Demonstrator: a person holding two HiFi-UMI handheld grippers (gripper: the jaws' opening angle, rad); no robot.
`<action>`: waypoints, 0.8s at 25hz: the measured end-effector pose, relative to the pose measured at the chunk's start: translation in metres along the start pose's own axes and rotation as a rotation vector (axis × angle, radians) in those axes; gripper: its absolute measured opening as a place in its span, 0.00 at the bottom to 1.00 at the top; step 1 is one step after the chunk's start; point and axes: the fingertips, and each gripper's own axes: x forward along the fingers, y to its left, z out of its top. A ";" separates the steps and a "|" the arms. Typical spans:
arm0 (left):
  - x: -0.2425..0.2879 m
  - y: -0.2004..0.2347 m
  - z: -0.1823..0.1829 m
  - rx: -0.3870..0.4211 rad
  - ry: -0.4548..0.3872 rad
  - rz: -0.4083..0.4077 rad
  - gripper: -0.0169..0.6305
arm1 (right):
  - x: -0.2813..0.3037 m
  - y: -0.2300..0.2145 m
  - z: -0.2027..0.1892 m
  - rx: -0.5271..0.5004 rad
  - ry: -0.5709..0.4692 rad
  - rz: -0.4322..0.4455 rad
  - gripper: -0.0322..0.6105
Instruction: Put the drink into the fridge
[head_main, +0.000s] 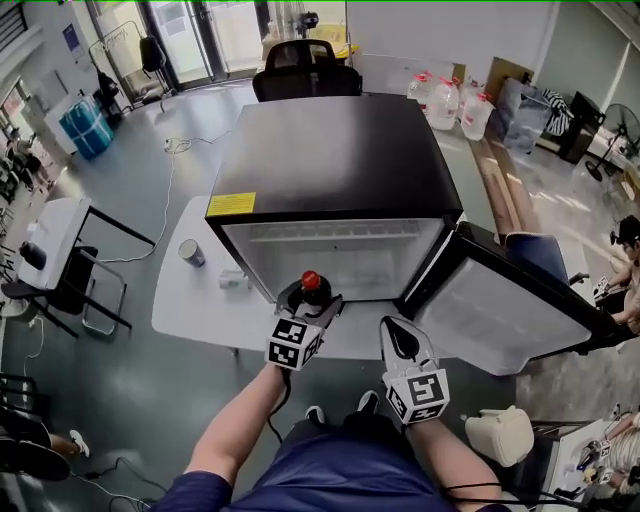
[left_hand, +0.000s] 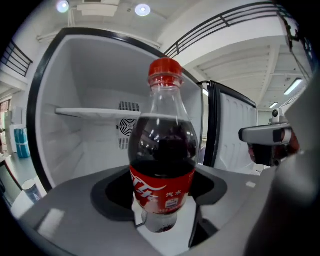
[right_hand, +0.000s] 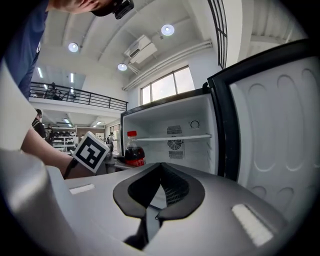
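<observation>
Left gripper (left_hand: 161, 202): jaws closed against the lower body of the drink bottle (left_hand: 162, 150), which stands upright between them, red cap up, dark liquid filling it to about the shoulder. Right gripper (right_hand: 156, 192): jaws brought together with nothing between them, held just beside the left one, low and in front of the person. Drink: in the air at the mouth of the fridge (head_main: 340, 150), level with the lower compartment and not yet past the door frame, as far as the head view and the right gripper view show. Fridge: black-topped, white inside, standing on a white tabletop (head_main: 185, 305); the door (head_main: 510, 310) is swung wide to the person's right; one shelf (left_hand: 95, 113) crosses the upper part of the interior, and both shelf and floor beneath look bare. Also on the tabletop, left of the fridge: a cup (head_main: 191, 252) and a small pale item too blurred to name. Behind the fridge: a black office chair (head_main: 305, 68). Task status, by estimate: door opened and drink in hand count as done; remaining are carrying the bottle inside, setting it upright on the floor or shelf, letting go, withdrawing, and probably closing the door.
</observation>
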 end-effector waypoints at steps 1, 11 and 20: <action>0.007 0.000 -0.001 0.004 0.007 0.010 0.51 | 0.002 -0.005 -0.001 0.003 0.000 0.010 0.06; 0.060 0.005 -0.016 0.011 0.052 -0.006 0.51 | 0.008 -0.035 -0.003 0.009 0.031 -0.004 0.06; 0.103 0.009 -0.023 0.050 0.086 -0.097 0.51 | -0.006 -0.051 -0.018 0.052 0.060 -0.162 0.06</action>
